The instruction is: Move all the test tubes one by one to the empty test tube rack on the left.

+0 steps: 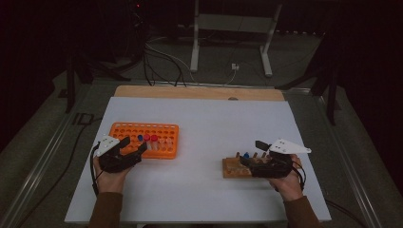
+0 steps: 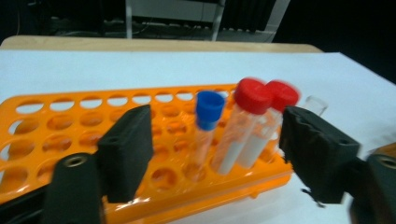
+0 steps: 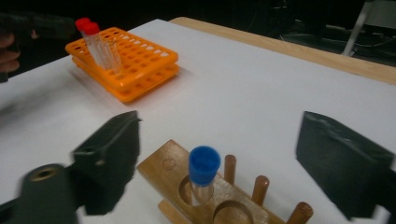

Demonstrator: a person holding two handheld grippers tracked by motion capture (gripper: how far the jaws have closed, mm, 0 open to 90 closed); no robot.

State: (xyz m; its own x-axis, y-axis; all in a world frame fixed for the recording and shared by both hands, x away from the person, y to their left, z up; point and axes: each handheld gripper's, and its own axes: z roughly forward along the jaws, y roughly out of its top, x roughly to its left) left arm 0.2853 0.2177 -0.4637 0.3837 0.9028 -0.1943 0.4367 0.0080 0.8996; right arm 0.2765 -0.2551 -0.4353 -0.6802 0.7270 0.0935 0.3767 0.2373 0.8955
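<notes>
Orange plastic tube rack (image 1: 142,139) sits left-centre on the white table sheet (image 1: 209,123), w/ a blue-capped clear tube (image 2: 206,130) and two red-capped tubes (image 2: 245,126) standing in its near rows. Left gripper (image 2: 215,147) is spread wide around them, pads off the tubes, nothing held. Right gripper (image 3: 217,165) is also open, straddling a blue-capped tube (image 3: 203,173) standing in the wooden peg block (image 3: 205,196); no contact yet.

Likely next: right closes on that tube. Best to grip below the cap, lift straight up so the pegs just beside it aren't knocked. Block sits nearer the table's right and front edges; open sheet betw. block and rack gives plenty of room for the carry.
</notes>
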